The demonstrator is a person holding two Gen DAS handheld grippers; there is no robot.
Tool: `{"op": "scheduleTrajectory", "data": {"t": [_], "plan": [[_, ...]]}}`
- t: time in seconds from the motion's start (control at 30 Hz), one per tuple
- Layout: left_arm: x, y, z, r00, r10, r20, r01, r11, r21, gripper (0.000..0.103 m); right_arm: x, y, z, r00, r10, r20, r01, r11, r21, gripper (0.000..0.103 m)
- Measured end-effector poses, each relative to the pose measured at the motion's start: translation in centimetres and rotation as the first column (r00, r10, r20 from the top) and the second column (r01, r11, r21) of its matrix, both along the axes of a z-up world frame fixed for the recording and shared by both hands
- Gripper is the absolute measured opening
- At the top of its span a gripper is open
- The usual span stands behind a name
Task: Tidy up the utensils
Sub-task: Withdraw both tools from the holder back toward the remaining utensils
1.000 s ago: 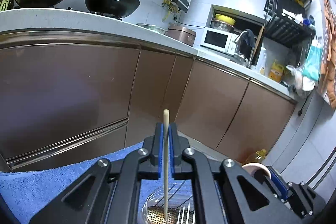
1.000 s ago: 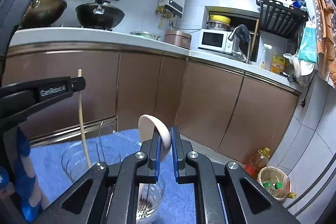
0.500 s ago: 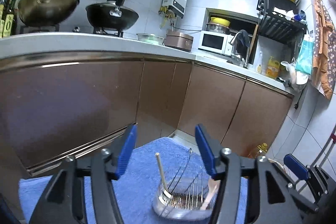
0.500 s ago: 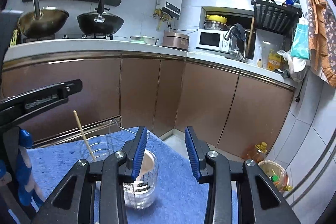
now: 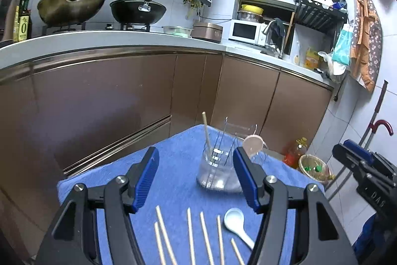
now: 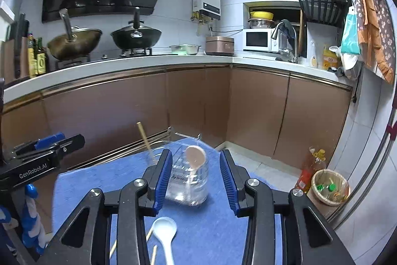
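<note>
Utensils: chopstick [image 5: 206, 135] and spoon [image 6: 195, 157] stood in holder [image 5: 218, 173]; both tongs [image 5: 196, 180] [image 6: 196, 180] had just opened, empty. Next: grab chopsticks [image 5: 189, 235] before holder.

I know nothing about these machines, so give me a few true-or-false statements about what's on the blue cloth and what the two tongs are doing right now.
1. Both tongs are empty. True: the left tongs and right tongs stand open, having just been opening, with nothing between the pads.
2. A pinkish spoon stands in the clear holder. True.
3. The white spoon is in the holder too. False: it lies flat on the blue cloth, nearer the camera.
4. All chopsticks are already in the holder. False: one chopstick stands in it; several loose chopsticks lie on the cloth.
5. The holder lies tipped over. False: it stands upright.
</note>
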State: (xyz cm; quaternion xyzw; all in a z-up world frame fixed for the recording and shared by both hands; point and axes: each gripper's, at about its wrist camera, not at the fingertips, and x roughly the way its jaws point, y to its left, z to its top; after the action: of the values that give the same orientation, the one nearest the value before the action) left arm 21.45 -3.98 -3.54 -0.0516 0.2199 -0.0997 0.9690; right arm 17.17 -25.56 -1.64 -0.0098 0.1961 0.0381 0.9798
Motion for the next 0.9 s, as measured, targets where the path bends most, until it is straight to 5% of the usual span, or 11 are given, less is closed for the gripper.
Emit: {"op": "scheduleTrajectory", "data": {"t": [0.5,0.7,0.9], "plan": [[-8.0,6.2,1.2,0.999,0.045,-0.014,-0.046,0.999,-0.016,0.06,-7.7,-4.3,0.2,0.999,0.04,0.01,-0.041,0.984,0.171,0.042],[-6.7,7.3,-1.1,0.989,-0.013,-0.149,0.0,0.996,-0.091,0.06,-8.1,-6.0,-0.8,0.999,0.048,-0.021,-0.042,0.974,0.224,0.042],[-3.7,5.5,-5.0,0.946,-0.098,-0.308,0.062,0.99,-0.123,0.06,-7.0,-6.6,-3.2,0.993,0.061,-0.096,-0.036,0.969,0.243,0.042]]}}
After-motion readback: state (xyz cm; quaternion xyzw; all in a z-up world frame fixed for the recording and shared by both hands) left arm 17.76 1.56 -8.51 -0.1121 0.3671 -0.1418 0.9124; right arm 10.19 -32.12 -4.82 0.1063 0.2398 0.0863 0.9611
